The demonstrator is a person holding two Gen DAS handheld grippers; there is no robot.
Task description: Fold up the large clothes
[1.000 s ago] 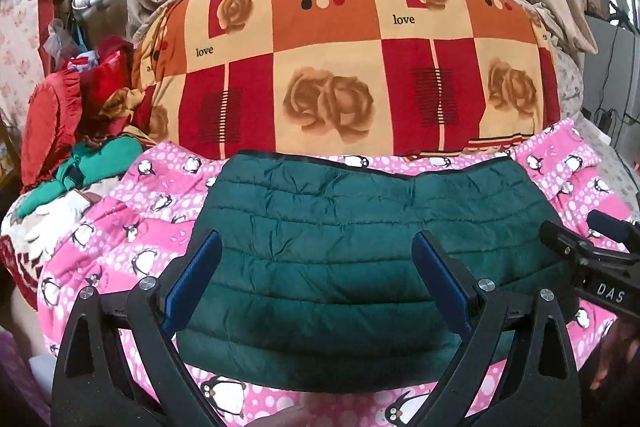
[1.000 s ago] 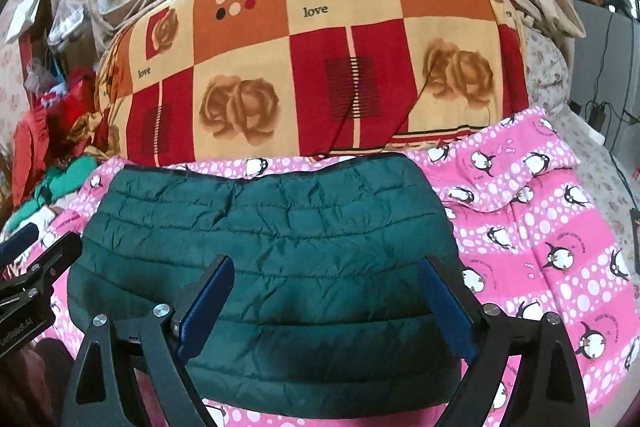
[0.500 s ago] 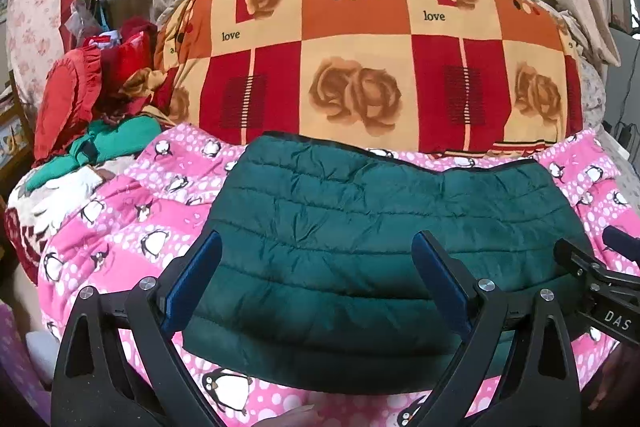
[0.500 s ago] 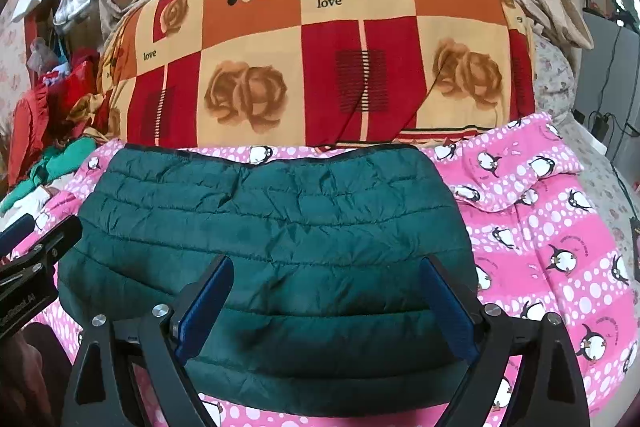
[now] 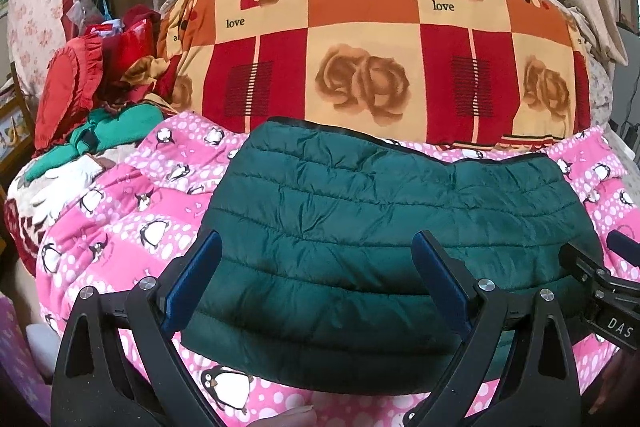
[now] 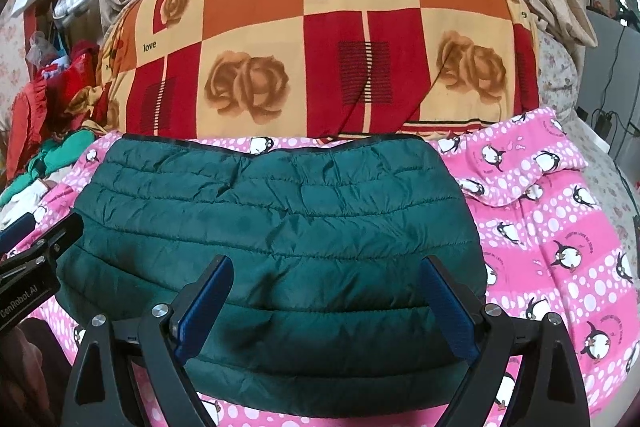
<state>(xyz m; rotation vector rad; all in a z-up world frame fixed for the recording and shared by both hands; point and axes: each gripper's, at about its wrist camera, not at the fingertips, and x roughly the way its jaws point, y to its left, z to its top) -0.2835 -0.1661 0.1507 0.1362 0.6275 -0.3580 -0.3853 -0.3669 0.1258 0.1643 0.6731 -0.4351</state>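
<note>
The dark green quilted puffer jacket [image 5: 384, 227] is lying folded flat on the pink penguin-print blanket [image 5: 132, 215], just in front of the big red-and-orange rose-patterned quilt [image 5: 360, 47]. Over the jacket's near edge, the left gripper [image 5: 316, 267] and right gripper [image 6: 326, 291] are being held spread wide, with nothing being pinched.

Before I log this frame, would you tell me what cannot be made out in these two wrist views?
- Green quilted jacket: near edge hidden behind the open left gripper; in the right wrist view, behind the open right gripper.
- Its sleeves and folded layers: tucked out of sight in both views.
- Clothes pile: squeezed at the fisheye edge, items indistinct.
- Penguin blanket: cut off at the frame edge.
</note>
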